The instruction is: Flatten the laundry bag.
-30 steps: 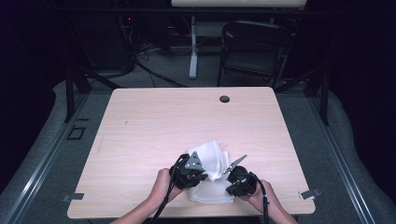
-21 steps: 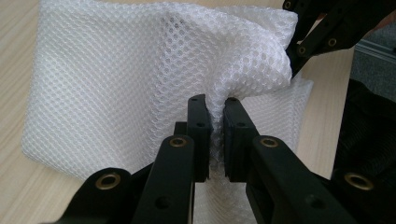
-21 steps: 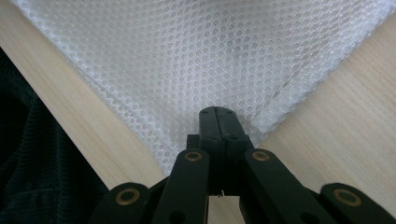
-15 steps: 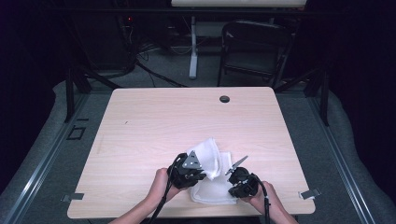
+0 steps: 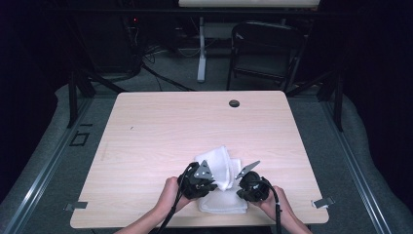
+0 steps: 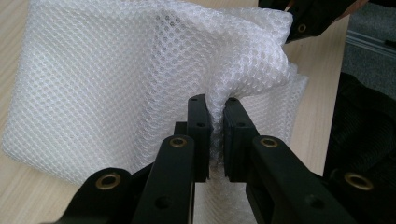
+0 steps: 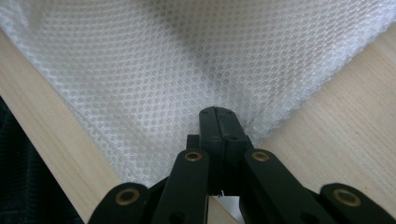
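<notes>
Probably lab: dark framed rig point(image 5: 78, 92), lone table point(image 5: 160, 122)

White mesh cloth point(image 5: 221, 168), folded, rumpled, lying on table near front edge, one fold lifted.

Mesh cloth point(image 5: 221, 168) on the table's point(image 5: 160, 131) near edge — between both hand-held grippers.

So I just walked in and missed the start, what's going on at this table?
A person works a white mesh cloth at the near edge of the light wooden table. The left hand-held gripper is shut on a bunched fold of it, and the right hand-held gripper is shut on its edge. Part of the cloth is lifted.
</notes>
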Demonstrator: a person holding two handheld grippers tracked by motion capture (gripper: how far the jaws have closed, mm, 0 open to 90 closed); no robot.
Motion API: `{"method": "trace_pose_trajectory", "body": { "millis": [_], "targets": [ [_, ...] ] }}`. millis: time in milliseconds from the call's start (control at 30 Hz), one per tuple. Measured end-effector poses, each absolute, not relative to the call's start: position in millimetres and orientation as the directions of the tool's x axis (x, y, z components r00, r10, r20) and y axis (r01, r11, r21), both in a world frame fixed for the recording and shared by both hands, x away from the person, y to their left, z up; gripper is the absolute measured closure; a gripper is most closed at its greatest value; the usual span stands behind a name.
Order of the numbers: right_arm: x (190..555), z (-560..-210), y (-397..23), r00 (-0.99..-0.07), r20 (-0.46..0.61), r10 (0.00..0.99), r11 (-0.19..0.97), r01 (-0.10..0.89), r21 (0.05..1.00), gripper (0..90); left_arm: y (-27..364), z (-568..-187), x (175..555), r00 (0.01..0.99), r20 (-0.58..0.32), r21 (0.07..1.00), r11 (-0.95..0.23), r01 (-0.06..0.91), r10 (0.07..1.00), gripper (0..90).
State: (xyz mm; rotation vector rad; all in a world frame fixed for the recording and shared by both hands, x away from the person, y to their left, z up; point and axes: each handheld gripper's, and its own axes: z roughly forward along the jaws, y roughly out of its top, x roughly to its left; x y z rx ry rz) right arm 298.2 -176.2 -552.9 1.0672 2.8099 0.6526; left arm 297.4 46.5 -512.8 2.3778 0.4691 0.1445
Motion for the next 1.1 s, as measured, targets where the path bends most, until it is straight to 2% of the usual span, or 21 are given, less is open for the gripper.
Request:
{"method": "trace_pose_trajectory", "body": {
  "millis": [67, 333, 600, 1100],
  "targets": [
    [298.6, -552.0, -174.8, -0.762, 0.062, 0.644, 0.687, 0.613, 0.39, 90.0, 48.7, -511.5, 297.8, 0.925, -0.024, 0.667, -0.684, 0.297, 0.379, 83.7],
    [299.9, -551.7, -177.2, -0.745, 0.076, 0.662, 0.674, 0.637, 0.374, 90.0, 60.6, -504.6, 297.7, 0.922, -0.017, 0.675, -0.676, 0.296, 0.387, 83.8],
    [297.3, -553.1, -177.4, -0.728, 0.073, 0.682, 0.652, 0.65, 0.389, 90.0, 72.7, -503.6, 296.7, 0.91, -0.03, 0.678, -0.661, 0.323, 0.414, 83.9],
    [299.5, -550.7, -180.6, -0.74, 0.062, 0.67, 0.677, 0.642, 0.36, 90.0, 88.0, -505.9, 291.9, 0.899, -0.055, 0.677, -0.645, 0.353, 0.435, 83.8]
  ]
}}
